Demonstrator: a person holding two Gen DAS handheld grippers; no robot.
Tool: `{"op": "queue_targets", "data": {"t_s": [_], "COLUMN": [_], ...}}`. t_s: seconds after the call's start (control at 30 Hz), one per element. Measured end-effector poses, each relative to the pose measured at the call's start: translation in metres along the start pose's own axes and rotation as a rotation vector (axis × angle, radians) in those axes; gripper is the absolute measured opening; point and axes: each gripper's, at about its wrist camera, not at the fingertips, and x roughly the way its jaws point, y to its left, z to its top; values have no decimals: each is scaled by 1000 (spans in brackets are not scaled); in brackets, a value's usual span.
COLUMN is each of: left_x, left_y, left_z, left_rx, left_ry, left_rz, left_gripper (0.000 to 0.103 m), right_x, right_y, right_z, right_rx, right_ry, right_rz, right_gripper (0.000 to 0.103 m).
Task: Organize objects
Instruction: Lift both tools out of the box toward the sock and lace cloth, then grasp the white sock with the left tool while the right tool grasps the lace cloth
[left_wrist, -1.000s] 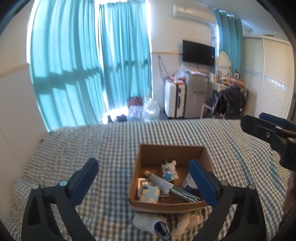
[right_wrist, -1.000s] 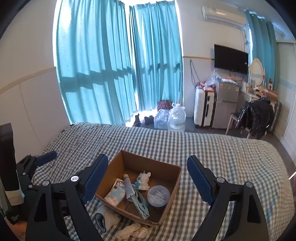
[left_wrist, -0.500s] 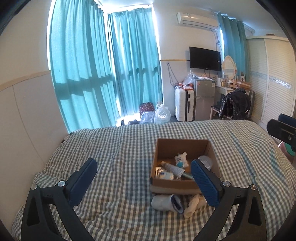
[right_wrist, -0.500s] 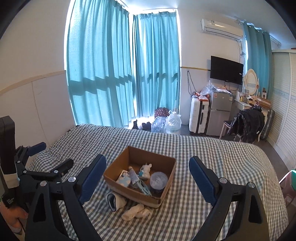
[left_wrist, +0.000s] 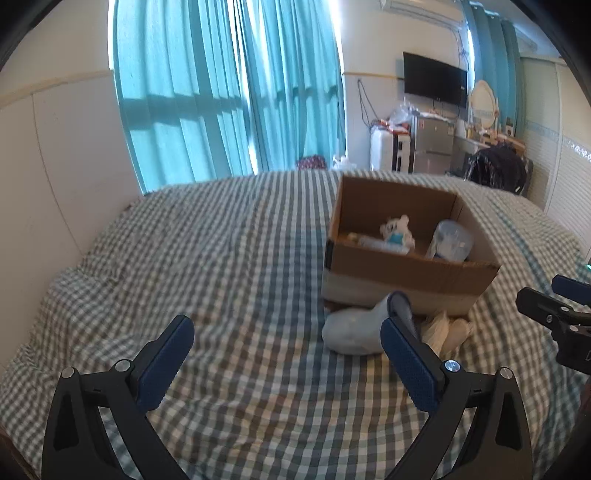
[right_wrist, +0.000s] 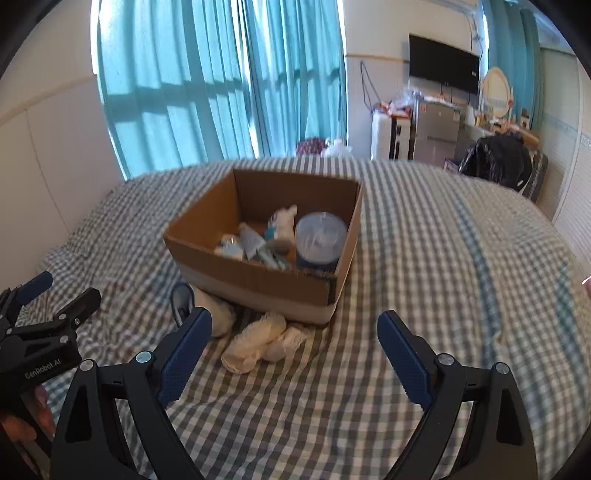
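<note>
Cardboard is the landmark: an open cardboard box (right_wrist: 266, 236) sits on the checked bedspread (right_wrist: 424, 258), already holding a small toy bear (right_wrist: 282, 223), a round clear tub (right_wrist: 320, 240) and some tubes and packets too blurred to name. Outside the box, hard against its near wall, lie the loose pieces: a white sock with a blue cuff (left_wrist: 354, 328) at the near left corner, and a crumpled cream sock bundle (right_wrist: 258, 341) just beside it, along the middle of that wall.

Both tools are empty. The right gripper (right_wrist: 293, 350) has its jaws spread wide with nothing between them, and sits short of the box with the cream bundle just ahead. The left gripper (left_wrist: 286, 354) is equally released, its right pad close to the white sock.

My read: this is the approach to a pick. Doing it well means centring each soft piece between the pads, pressing down a little into the bedding so the fabric bunches, then pinching the thick middle. Lift clear of the box wall before carrying over, because a dangling toe could snag the rim.
</note>
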Motion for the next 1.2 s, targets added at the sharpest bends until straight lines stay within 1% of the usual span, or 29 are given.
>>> {"op": "queue_targets", "data": {"t_s": [0.13,0.23,0.3,0.43,0.5,0.53,0.57,0.6,0.63,0.7,0.73,0.8,0.83,0.9,0.97,1.03,1.13,1.2], "left_x": [39,60,74,92,97,97,97,97,96,93,92,91,91,92,96,103,118,128], "left_y": [-6,-8,-8,-10,-12,-13,-15,-17,-19,-26,-28,-35,-39,-51,-63,-69,-74,-75], "left_z": [-19,-30,-36,-48,-52,-53,-54,-55,-55,-53,-51,-47,-45,-40,-34,-29,-23,-22], "left_rx": [15,26,33,47,46,45,44,47,52,60,56,42,37,48,71,81,89,83], "left_ry": [61,93,120,165,182,185,187,188,187,178,173,161,159,143,112,86,99,119], "left_rz": [-8,-13,-18,-25,-31,-38,-47,-56,-60,-64,-70,-88,-99,-121,-123,-115,-122,-148], "left_gripper": [103,103,103,103,103,103,103,103,103,103,103,103,103,103,103,103,103,103], "right_x": [47,77,94,122,132,137,139,140,138,132,128,117,111,101,94,88,88,89], "right_y": [5,7,8,9,10,10,9,7,6,3,3,6,5,0,-7,-17,-30,-32], "right_z": [-19,-27,-33,-40,-44,-47,-49,-52,-53,-54,-54,-56,-57,-58,-57,-56,-57,-59], "right_rx": [-1,-5,-1,11,4,1,-1,-3,-5,-23,-52,-118,-132,-135,-135,-113,-76,-69], "right_ry": [83,134,156,193,211,225,234,238,236,227,224,205,197,184,172,166,172,175], "right_rz": [15,25,28,72,92,103,115,127,130,134,121,75,66,51,28,25,31,30], "right_gripper": [92,92,92,89,74,69,57,43,36,20,17,15,15,15,15,15,15,15]}}
